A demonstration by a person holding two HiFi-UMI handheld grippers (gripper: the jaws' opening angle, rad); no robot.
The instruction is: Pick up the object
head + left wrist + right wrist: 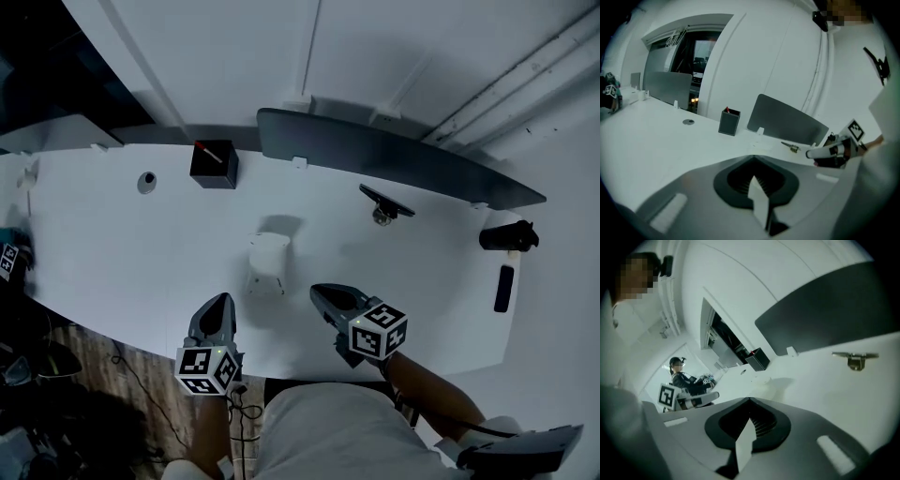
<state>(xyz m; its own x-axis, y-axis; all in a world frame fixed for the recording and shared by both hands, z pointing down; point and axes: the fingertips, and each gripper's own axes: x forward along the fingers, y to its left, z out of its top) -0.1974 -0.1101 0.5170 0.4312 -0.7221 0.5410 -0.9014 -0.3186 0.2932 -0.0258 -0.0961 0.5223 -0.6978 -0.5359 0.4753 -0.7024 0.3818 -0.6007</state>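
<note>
Grippers first: left gripper [220,302] and right gripper [321,293] are both clenched with nothing between the jaws, at the near edge of the white tabletop [112,244]. Grey divider panel [375,155] stands at the far side, black pen box [214,164] left of it. Target is probably the small white cup-like object [269,261], mid-tabletop, just beyond and between the 2 grippers, untouched. Step: approach, pre-grasp. Next: open 1 gripper (right looks nearer), set its jaws around the object, close, lift.
</note>
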